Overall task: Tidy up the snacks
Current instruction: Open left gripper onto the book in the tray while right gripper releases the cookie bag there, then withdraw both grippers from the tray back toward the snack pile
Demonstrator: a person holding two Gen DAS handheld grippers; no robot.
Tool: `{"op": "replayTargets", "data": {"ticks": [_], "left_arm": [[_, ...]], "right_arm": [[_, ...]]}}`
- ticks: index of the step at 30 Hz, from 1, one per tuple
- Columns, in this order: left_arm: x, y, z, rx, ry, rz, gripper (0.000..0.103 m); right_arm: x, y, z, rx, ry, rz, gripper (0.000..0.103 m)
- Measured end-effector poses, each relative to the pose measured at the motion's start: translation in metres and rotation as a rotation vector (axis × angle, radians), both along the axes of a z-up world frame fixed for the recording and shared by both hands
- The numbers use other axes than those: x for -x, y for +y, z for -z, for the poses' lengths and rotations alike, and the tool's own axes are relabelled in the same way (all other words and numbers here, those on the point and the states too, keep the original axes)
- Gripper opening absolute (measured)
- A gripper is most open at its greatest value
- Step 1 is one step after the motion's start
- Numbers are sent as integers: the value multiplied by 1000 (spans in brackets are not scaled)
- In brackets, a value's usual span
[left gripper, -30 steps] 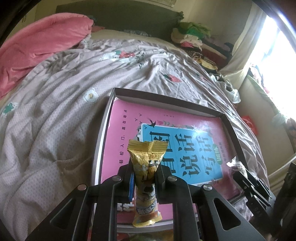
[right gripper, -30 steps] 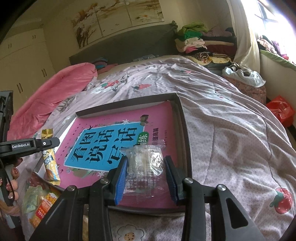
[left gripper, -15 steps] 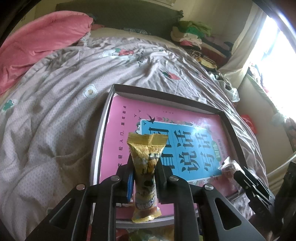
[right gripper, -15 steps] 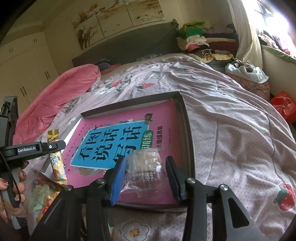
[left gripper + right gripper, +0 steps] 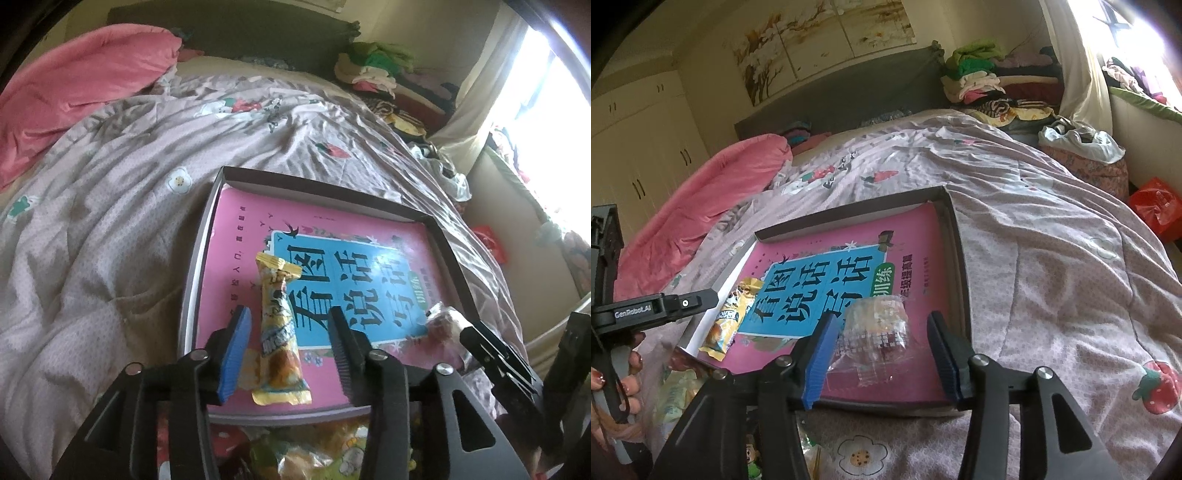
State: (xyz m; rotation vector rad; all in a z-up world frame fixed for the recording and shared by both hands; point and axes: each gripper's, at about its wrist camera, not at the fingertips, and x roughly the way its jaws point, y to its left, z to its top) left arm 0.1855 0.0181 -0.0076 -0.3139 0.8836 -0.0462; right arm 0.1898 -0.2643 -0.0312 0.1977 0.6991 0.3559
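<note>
**Both snacks let go into the tray**

Since the earlier frames both jaws have spread: the left hand-held gripper now stands wide around the yellow snack bar, which lies flat on the pink book inside the dark tray. The right hand-held gripper is likewise wide, the clear-wrapped snack resting between its fingers near the tray's right wall. To finish cleanly, I'd draw each gripper straight back and up so no finger drags a wrapper.

A long yellow foil snack packet lies at the left of a shallow dark cardboard box lid on the bed; a clear plastic snack pouch lies right.
</note>
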Motion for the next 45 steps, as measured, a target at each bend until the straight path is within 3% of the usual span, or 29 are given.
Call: {"op": "replayTargets", "data": {"ticks": [26,39,45], "left_arm": [[45,6,-33,7,-60,25,72],[62,20,-33,31,-52,25,73],[71,11,-32,25,-46,77,73]], "right_arm": [[25,-3,-26,-22,-80,-17,64],[37,1,-36,-24,-92,-36,66],[44,3,-40,-26,-88,-44,68]]}}
